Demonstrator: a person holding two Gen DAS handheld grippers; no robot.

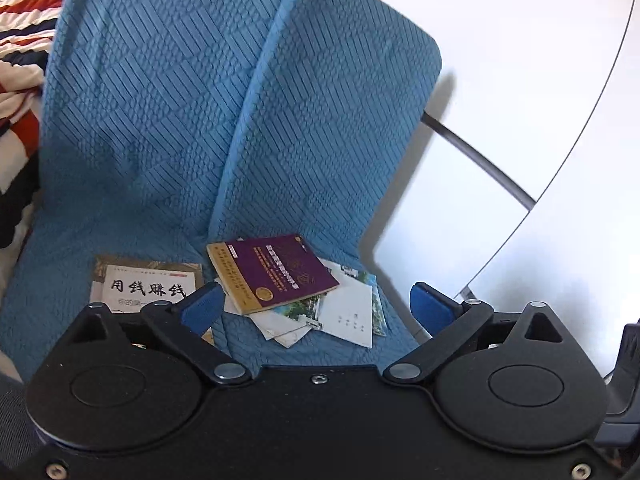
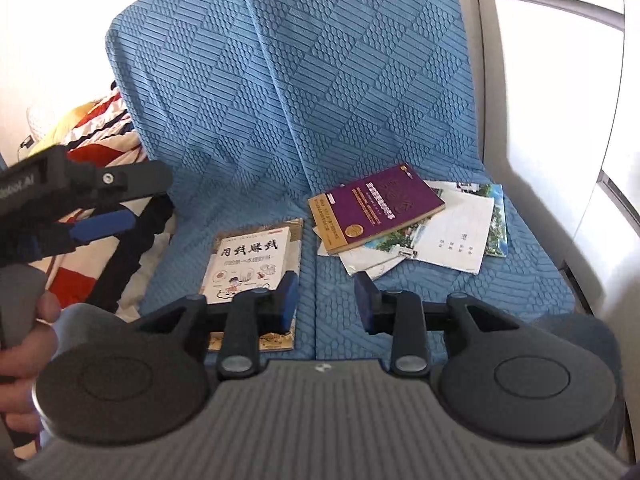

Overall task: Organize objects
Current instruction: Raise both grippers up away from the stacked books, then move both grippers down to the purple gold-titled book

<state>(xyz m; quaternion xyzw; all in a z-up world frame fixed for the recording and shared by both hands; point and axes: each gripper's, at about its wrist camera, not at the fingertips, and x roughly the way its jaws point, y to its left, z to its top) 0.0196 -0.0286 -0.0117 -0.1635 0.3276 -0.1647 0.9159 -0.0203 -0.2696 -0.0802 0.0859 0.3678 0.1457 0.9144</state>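
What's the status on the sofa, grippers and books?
Left gripper wide open, empty. Right gripper partly open, empty. Purple book tops loose paper pile; white book flat alongside. Nothing blocking.

The white book (image 1: pixel 146 288) reads "用钱赚钱"; the purple book's (image 1: pixel 276 270) cover text seems too blurred to read.

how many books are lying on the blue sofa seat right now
2: a white-covered book on the left seat cushion, and a purple book to its right, on a pile of loose papers, which may hide more.
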